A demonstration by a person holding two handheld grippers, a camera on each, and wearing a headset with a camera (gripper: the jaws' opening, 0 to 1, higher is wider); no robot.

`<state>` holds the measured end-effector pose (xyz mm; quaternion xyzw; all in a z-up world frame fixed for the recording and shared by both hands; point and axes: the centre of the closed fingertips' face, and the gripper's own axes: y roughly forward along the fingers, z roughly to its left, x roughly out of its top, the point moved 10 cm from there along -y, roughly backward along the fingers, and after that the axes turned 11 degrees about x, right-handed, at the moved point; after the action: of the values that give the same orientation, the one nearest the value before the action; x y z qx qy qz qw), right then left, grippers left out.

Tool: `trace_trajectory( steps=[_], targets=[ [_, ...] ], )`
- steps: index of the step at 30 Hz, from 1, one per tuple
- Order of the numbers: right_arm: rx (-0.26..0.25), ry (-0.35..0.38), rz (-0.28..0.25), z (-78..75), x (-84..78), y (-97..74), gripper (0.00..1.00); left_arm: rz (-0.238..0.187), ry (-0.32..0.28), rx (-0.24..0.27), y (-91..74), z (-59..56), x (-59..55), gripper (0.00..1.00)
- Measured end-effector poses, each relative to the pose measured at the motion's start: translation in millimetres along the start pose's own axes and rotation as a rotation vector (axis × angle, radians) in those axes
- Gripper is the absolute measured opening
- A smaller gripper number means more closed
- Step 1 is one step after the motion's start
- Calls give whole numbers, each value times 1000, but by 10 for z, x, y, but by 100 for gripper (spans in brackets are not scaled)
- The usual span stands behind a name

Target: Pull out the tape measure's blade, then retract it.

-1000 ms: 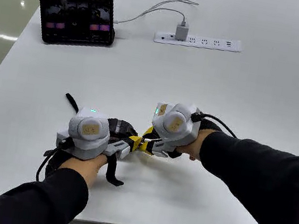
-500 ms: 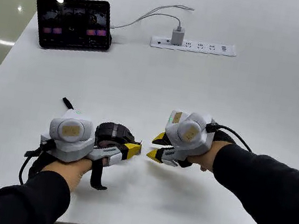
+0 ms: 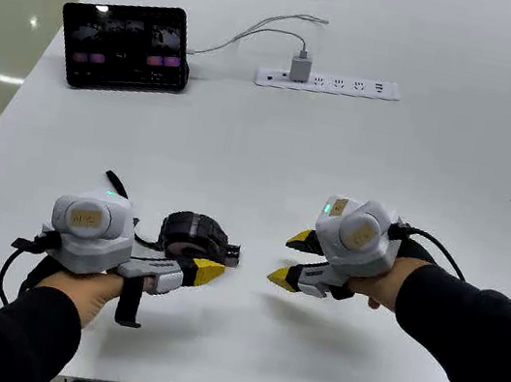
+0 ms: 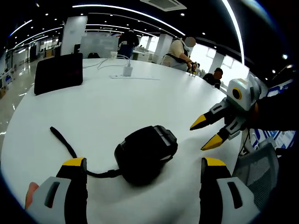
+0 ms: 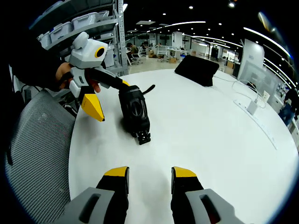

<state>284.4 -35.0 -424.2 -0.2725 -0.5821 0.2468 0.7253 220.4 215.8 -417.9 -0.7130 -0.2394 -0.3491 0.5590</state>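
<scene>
The black tape measure (image 3: pixel 194 236) lies on the white table (image 3: pixel 386 174) with its blade drawn in and the end hook (image 5: pixel 144 136) at the case mouth. Its black wrist strap (image 3: pixel 117 183) trails off to the left. My left gripper (image 3: pixel 185 271) is open just in front of the case, which rests ahead of the wide-spread jaws in the left gripper view (image 4: pixel 147 151). My right gripper (image 3: pixel 289 259) is open too, a short way right of the case with nothing between its yellow tips; the tape measure (image 5: pixel 134 109) lies well ahead of it.
A dark tablet (image 3: pixel 125 44) stands at the far left of the table. A white power strip (image 3: pixel 328 83) with a plugged charger and cable lies behind. The table's front edge is close to my arms, with a grey mesh chair (image 5: pixel 37 154) below it.
The two grippers, which met tip to tip beside the tape measure, have drawn apart: the left one went left, the right one right. The tape measure stays on the table.
</scene>
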Motion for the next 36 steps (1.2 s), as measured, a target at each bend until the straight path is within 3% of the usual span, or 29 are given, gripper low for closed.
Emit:
trace_trajectory(
  steps=[9, 11, 19, 25, 27, 28, 36],
  targets=[
    [-69, 85, -9, 5, -270, -314, 46, 7, 82, -13, -201, 74, 3, 99],
    [-79, 98, -12, 9, -323, -372, 49, 2, 83, -17, -199, 151, -1, 99],
    [-117, 171, -42, 56, -522, -656, 59, 5, 88, -21, -372, 290, 18, 99],
    [-139, 138, -28, 119, -603, -839, 65, 20, 125, -33, -471, 390, 14, 99],
    [-144, 130, -31, 113, -666, -920, 68, 47, 200, -49, -511, 425, -15, 99],
    [-146, 130, -33, 119, -682, -947, 69, 45, 209, -47, -517, 435, -19, 99],
    [-175, 180, -45, 184, -905, -1179, 77, 50, 185, -31, -638, 618, -16, 99]
  ],
)
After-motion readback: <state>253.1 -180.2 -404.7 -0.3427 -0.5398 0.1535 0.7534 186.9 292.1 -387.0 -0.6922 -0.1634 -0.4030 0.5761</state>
